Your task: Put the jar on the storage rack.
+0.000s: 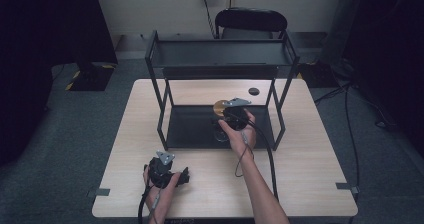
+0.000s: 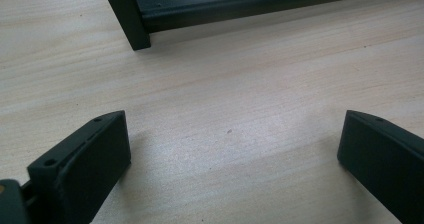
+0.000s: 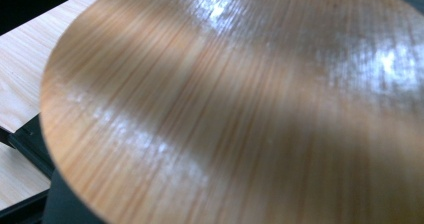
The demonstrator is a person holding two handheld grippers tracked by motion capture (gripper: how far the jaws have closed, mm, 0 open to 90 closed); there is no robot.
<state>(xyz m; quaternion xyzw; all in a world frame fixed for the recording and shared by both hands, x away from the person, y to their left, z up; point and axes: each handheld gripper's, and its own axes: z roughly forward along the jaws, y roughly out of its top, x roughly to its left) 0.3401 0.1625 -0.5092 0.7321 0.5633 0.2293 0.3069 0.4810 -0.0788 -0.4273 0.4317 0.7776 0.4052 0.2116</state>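
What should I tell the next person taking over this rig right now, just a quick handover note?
Left gripper: jaws open, nothing between them, resting low on the table near the front edge.
Right gripper: shut, at the wooden disc over the bottom shelf of the black rack; whether it grips the disc can't be told.
Small black round piece lies on the table behind the rack.
Done: disc is at the bottom shelf.
Left: probably settle the disc and withdraw.

The high view looks forward and down from the person's side onto the table (image 1: 310, 154), the black rack (image 1: 220, 54) at its centre. The left gripper view skims low over the tabletop, facing the rack's leg (image 2: 132, 19) at 11 o'clock. The right gripper view sits almost against a wooden disc (image 3: 240, 109).
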